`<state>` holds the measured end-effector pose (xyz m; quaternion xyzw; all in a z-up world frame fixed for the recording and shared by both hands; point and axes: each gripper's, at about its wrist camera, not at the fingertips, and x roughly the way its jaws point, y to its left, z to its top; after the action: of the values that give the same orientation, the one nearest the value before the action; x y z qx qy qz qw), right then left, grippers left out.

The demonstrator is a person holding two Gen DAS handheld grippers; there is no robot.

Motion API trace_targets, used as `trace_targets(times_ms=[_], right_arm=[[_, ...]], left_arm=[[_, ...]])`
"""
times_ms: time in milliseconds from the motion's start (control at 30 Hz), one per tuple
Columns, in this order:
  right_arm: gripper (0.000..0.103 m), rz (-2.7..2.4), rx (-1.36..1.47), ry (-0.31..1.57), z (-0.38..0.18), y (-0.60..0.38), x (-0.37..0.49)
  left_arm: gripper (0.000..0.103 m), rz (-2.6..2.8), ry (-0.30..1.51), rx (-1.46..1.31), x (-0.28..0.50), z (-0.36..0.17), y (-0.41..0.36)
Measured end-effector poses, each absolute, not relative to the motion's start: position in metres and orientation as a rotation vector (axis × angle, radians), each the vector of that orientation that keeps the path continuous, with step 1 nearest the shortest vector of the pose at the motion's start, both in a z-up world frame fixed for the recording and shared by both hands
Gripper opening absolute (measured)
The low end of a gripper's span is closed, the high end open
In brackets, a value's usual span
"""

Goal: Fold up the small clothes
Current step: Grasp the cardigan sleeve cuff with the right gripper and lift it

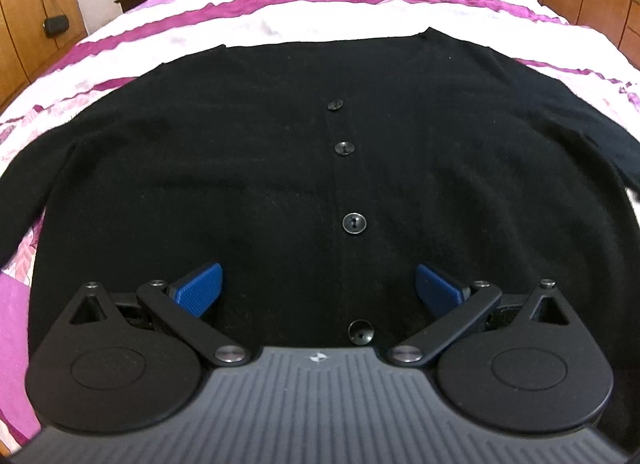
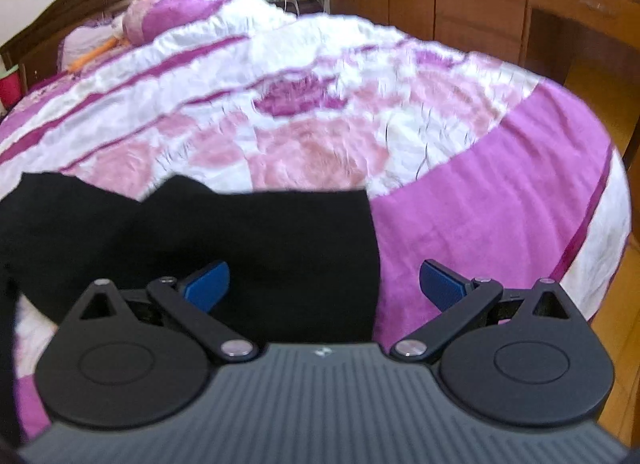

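Your left gripper (image 1: pixel 318 290) hangs spread and empty over the black cardigan (image 1: pixel 240 168), lying flat and buttoned on the bed (image 1: pixel 320 20). Your right gripper (image 2: pixel 324 284), also spread, straddles its sleeve end (image 2: pixel 312 232); pinch that edge cleanly, then fold inward.

One black cardigan (image 1: pixel 240 168), four buttons (image 1: pixel 354 223), two open claws (image 1: pixel 318 292), one bedspread (image 1: pixel 320 20).

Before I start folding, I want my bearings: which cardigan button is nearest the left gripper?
The lowest button, just behind the open left gripper; the other three sit farther up the placket.
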<state>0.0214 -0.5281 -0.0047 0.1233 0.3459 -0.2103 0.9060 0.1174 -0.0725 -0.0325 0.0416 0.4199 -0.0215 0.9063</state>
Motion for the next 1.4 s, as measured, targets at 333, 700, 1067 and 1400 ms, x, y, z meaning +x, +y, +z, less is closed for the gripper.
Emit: trace_targets(times_ms=[333, 700, 1067, 1400], right_arm=[[0.103, -0.398, 0.341, 0.728, -0.037, -0.541, 0.029], [0.076, -0.365, 0.325, 0.675, -0.027, -0.527, 0.021], [0.012, -0.335, 0.414, 0.654, -0.001, -0.530, 0.013], [0.011, -0.274, 0.476, 0.542, 0.041, -0.522, -0.003]], left_arm=[[0.103, -0.026, 0.846, 0.087, 0.114, -0.045, -0.074], [0.103, -0.037, 0.873, 0.081, 0.115, -0.045, -0.070], [0.103, -0.062, 0.884, 0.045, 0.105, -0.029, -0.059], [0.103, -0.063, 0.806, 0.076, 0.084, -0.011, -0.046]])
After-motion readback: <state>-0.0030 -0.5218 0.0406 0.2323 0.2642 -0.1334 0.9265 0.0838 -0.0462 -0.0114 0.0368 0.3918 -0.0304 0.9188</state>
